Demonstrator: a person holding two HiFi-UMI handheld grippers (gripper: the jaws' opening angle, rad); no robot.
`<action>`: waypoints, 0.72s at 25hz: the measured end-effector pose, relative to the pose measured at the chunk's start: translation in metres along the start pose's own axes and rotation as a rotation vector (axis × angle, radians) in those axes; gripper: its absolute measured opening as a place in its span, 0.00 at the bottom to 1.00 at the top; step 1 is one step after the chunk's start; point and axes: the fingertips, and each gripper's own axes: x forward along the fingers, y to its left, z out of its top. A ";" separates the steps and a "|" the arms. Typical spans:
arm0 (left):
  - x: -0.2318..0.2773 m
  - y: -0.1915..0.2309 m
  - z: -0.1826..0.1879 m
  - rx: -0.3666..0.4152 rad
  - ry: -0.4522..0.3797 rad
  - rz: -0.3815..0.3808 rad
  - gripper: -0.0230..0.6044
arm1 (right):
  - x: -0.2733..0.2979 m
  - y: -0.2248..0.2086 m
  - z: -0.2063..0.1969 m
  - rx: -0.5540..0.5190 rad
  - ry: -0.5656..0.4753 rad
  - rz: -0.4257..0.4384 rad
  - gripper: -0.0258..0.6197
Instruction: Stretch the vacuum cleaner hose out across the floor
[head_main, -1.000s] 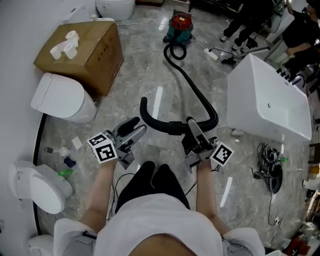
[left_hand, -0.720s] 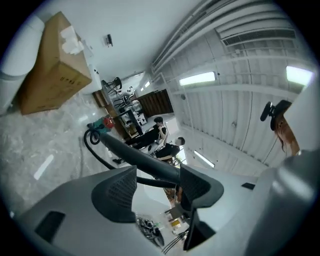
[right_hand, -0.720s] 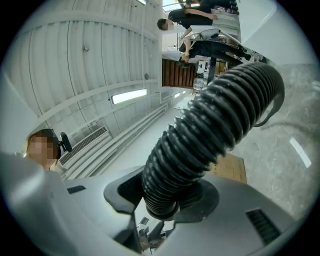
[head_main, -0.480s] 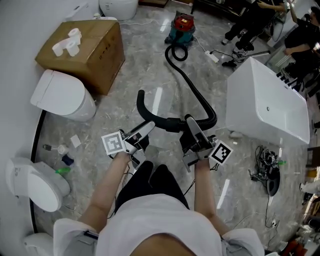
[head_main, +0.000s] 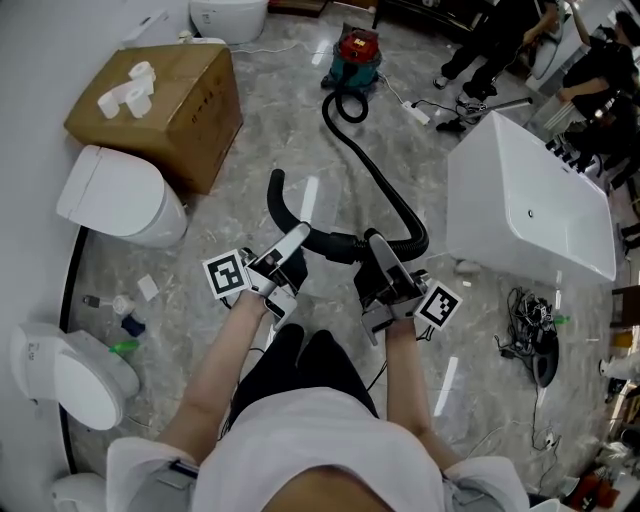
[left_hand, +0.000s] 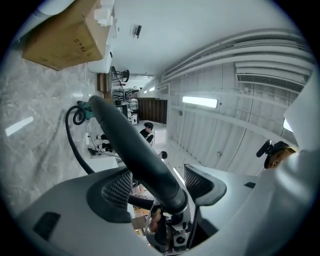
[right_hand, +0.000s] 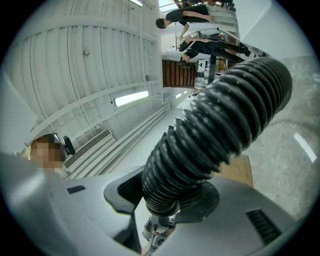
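Right tongs (right_hand: 167, 196) tight on ribbed hose (right_hand: 220, 125)

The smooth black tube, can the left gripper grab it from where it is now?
Probably yes. The smooth black tube already sits inside the left gripper, whose jaws have just been opening and stand apart on either side of it, not squeezing. Nothing blocks it, so closing should be enough.
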 end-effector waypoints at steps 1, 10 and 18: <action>0.000 -0.003 0.000 -0.010 -0.007 -0.014 0.54 | 0.000 0.001 0.001 0.004 -0.005 0.003 0.30; 0.009 -0.003 0.010 -0.115 -0.047 -0.032 0.63 | 0.004 0.004 -0.005 0.012 0.004 0.012 0.30; 0.004 -0.006 0.011 -0.192 -0.094 -0.060 0.36 | -0.004 0.004 -0.004 0.043 -0.010 0.024 0.30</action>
